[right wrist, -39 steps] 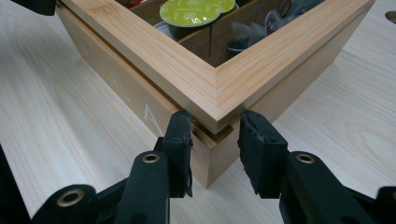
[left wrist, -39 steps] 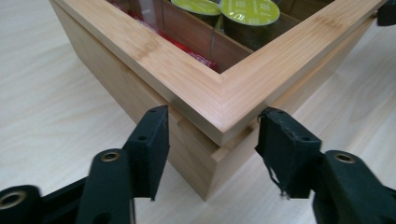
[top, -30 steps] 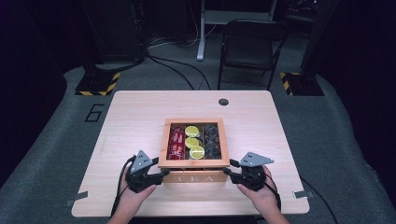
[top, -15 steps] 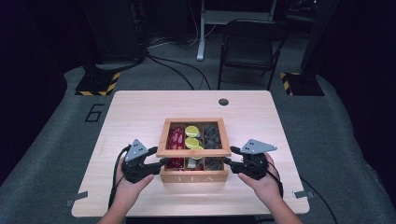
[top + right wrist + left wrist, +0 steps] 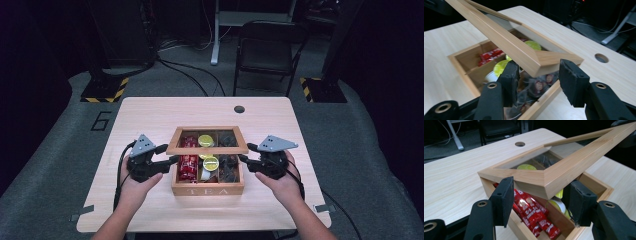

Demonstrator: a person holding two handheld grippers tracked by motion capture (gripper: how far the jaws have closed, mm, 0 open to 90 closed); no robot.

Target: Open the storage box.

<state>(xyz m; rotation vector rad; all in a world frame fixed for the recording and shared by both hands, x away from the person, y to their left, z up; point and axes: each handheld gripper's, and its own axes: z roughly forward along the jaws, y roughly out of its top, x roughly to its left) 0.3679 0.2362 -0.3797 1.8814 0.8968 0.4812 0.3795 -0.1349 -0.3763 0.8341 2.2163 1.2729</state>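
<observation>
left tool (image 5: 167, 161) sits at the left front corner of the lid (image 5: 207, 148), jaws partly open. in the left gripper view the corner of the lid frame lies between the two black pads (image 5: 503, 197); the left pad is up against the frame's side, the right pad is under the front rail, a clamp on both sides can't be made out. its jaws have just been closing a little with the lid corner between them.

right tool (image 5: 246, 158) mirrors it at the right front corner of the lid, jaws partly open. in the right gripper view the corner pokes between the pads (image 5: 574, 80) with a gap on the right side, the left pad tucked beneath the rail. its jaws have just been closing slightly with the corner between them.

the lid is a wooden frame with a clear pane, front edge raised off the tea box (image 5: 207, 189), back edge down at the box's rear, so it stands tilted open.

the box is wood, marked "tea" on the front, and stands mid bench (image 5: 150, 110), nearer the person's side. inside: red sachets (image 5: 187, 165) in the left compartment, yellow-lidded pods (image 5: 210, 162) in the middle, dark packets (image 5: 227, 167) on the right.

each hand (image 5: 135, 187) grips its tool from below; cables trail off the near edge. a round hole (image 5: 239, 109) sits in the bench beyond the box. a dark chair (image 5: 270, 50) stands behind the bench.
</observation>
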